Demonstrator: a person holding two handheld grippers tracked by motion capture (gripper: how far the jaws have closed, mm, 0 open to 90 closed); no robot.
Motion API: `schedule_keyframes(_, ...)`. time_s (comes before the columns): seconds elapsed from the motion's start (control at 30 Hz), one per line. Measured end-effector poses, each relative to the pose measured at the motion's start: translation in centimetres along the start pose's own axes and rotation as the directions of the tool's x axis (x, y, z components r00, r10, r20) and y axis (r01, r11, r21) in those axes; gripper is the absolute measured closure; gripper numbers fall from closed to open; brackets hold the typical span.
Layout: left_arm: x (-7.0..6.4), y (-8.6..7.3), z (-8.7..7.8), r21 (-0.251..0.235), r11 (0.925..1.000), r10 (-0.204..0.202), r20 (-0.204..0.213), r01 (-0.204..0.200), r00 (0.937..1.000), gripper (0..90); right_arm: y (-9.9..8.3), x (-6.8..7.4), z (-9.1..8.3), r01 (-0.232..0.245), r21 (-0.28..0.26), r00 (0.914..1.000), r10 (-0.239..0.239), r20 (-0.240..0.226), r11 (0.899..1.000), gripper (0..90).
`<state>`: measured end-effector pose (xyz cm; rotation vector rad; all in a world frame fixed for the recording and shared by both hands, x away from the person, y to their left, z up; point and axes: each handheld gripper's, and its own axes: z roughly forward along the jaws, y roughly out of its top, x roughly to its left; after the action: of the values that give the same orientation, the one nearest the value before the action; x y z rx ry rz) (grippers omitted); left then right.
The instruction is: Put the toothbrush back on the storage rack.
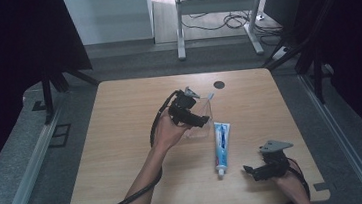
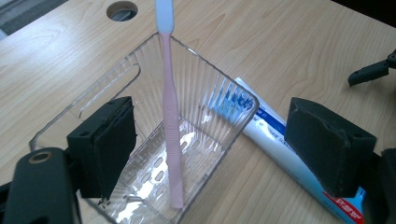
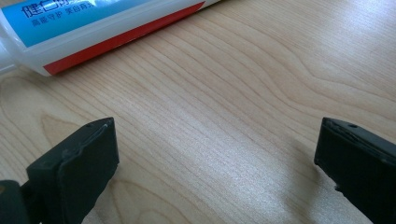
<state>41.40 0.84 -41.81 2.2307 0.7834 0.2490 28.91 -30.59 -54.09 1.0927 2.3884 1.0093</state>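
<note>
A clear ribbed plastic box [image 2: 219, 93] stands at mid-table, seen in the high view as box [image 1: 202, 125]. A pink toothbrush [image 2: 172, 121] with a white head stands inside it and leans on the far rim. My left gripper [image 2: 217, 147] hovers just above the box, open, with one pad over the near left wall and the other outside the right wall, holding nothing. A white and blue toothpaste tube [image 1: 222, 146] lies flat to the right of the box. My right gripper [image 1: 256, 170] rests open near the tube's cap end, with bare wood between its pads [image 3: 79, 163].
A round cable hole [image 1: 219, 85] sits near the table's far edge. The wooden table [image 1: 123, 152] has free room on its left half and along the right side. Metal rails and a desk frame stand beyond the table.
</note>
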Motion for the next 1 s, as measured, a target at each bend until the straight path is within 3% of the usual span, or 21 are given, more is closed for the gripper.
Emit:
schedule_keyframes(0.3,0.1,-0.9,-1.1,-0.005,0.9999,0.015,0.002,-0.015,0.9999,14.3,0.0,0.0,0.0,0.001,0.003,1.0000,-0.001,0.001,1.000,0.0)
schedule_keyframes(1.0,1.0,-4.1,-3.9,-0.040,0.9987,0.031,-0.038,-0.032,0.9988,13.0,0.0,0.0,0.0,-0.005,-0.002,1.0000,0.005,0.004,1.000,0.0)
